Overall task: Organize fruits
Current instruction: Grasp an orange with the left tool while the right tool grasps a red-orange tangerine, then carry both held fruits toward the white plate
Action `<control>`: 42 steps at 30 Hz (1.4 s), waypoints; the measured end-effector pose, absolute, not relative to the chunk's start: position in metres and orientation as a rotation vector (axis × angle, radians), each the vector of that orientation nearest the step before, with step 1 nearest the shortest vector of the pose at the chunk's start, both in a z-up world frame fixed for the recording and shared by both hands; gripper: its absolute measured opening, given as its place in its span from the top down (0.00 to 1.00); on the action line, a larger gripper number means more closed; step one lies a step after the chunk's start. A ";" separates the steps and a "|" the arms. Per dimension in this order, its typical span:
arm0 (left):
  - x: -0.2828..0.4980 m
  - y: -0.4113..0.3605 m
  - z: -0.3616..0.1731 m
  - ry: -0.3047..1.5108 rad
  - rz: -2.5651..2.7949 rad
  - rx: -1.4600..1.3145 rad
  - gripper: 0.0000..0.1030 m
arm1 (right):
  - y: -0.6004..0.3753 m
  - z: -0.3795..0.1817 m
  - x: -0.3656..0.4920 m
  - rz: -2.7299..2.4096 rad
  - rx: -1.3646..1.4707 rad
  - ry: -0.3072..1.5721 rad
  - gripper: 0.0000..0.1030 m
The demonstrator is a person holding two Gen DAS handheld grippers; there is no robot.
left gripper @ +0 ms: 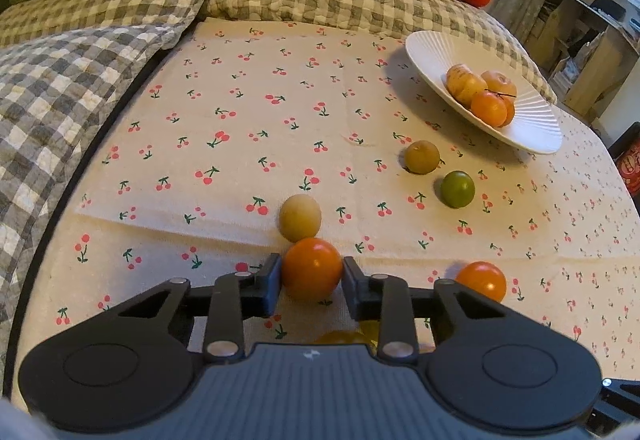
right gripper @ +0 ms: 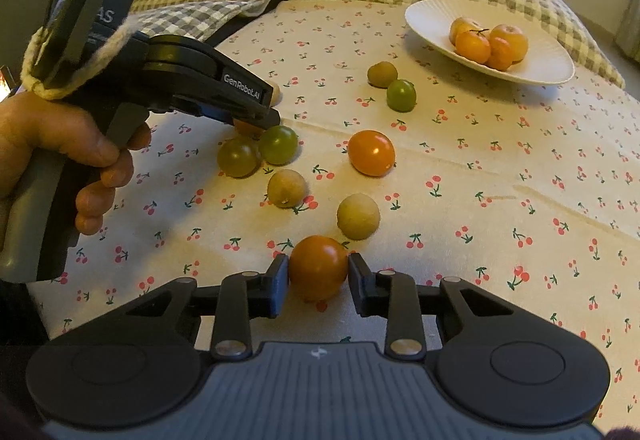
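- Left wrist view: an orange fruit [left gripper: 312, 269] is clamped between the pads of the left gripper [left gripper: 311, 282], low over the cherry-print cloth [left gripper: 240, 120] on the table.
- A pale yellow fruit [left gripper: 300, 218] is seen just beyond it, touching or nearly so (contact cannot be judged).
- A white plate [left gripper: 536, 128] with several orange-yellow fruits is set at the far right.
- Right wrist view: another orange fruit [right gripper: 318, 268] is gripped by the right gripper [right gripper: 318, 282], on the cloth.
- Two green fruits [right gripper: 258, 151] are seen beside the left gripper's tip, which is held by a hand [right gripper: 60, 144].
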State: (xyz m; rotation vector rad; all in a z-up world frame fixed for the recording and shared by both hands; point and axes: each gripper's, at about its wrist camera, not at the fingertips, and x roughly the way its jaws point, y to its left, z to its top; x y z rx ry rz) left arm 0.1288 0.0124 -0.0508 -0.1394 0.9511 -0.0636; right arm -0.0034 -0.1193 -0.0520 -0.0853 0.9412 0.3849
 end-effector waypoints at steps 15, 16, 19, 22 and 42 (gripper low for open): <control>0.120 0.016 -0.032 0.901 -0.083 -0.187 0.81 | -0.119 -0.042 -0.006 0.404 -0.069 0.889 0.72; 0.119 0.016 -0.031 0.895 -0.081 -0.183 0.81 | -0.119 -0.041 -0.006 0.405 -0.067 0.885 0.72; 0.118 0.016 -0.026 0.878 -0.080 -0.181 0.81 | -0.120 -0.038 -0.005 0.409 -0.061 0.872 0.72; 0.116 0.017 -0.019 0.856 -0.085 -0.197 0.81 | -0.123 -0.033 -0.004 0.401 -0.047 0.849 0.72; 0.113 0.004 0.007 0.756 -0.114 -0.155 0.81 | -0.179 0.008 0.035 0.287 0.058 0.704 0.72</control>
